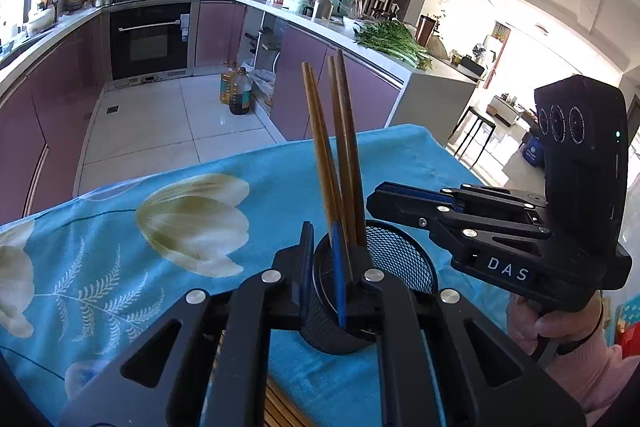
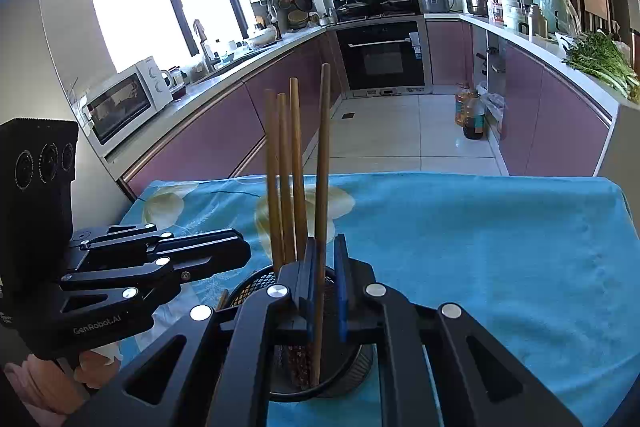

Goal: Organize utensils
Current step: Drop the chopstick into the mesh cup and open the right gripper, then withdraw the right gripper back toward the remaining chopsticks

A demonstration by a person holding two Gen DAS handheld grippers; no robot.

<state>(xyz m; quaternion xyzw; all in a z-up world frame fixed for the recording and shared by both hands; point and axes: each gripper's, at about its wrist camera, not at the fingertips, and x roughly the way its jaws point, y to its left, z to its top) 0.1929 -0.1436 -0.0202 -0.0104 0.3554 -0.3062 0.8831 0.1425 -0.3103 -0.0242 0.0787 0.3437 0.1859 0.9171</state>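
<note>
A black mesh holder (image 1: 400, 267) is standing upright on a blue flowered cloth (image 1: 168, 227) covering the table, with 4 wooden chopsticks (image 2: 296, 171) standing in it. The right gripper (image 2: 325, 287) is hanging over the holder with 1 chopstick (image 2: 322, 187) rising between its fingers, though whether they are pinching it I cannot tell. The left gripper (image 1: 322, 283) is sitting over the holder's near rim, parted, with nothing held between its fingers.
</note>
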